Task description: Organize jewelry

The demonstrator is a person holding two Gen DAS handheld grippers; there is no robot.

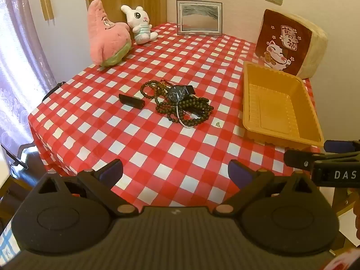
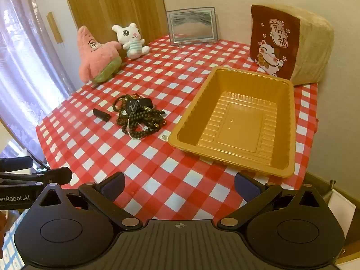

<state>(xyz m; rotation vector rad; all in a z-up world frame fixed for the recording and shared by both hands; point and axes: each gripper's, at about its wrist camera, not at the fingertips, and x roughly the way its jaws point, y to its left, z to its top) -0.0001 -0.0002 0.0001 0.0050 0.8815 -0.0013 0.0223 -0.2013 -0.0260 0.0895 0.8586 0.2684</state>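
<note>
Left wrist view: the left gripper hung over the near edge of the table, jaws spread wide, nothing between them. The jewelry pile sat on the red-and-white checked tablecloth, left of the yellow tray and apart from it. The pile was dark bead strands tangled with a black watch on top and a thin white bead chain running through. A small black oblong piece lay just left of the pile, not touching. A tiny clear bit sat between pile and tray. The tray was empty. Behind the tray stood a cat-print cushion. Further left of the tray, at the far edge: a picture frame, a white rabbit plush, a pink starfish plush. The right gripper poked in at the right edge, just near of the tray.

Right wrist view: the right gripper had its jaws fully apart, empty, above the cloth near the tray's front edge. The pile lay left of the tray, apart; the black piece further left. The left gripper showed at the left edge.
</note>
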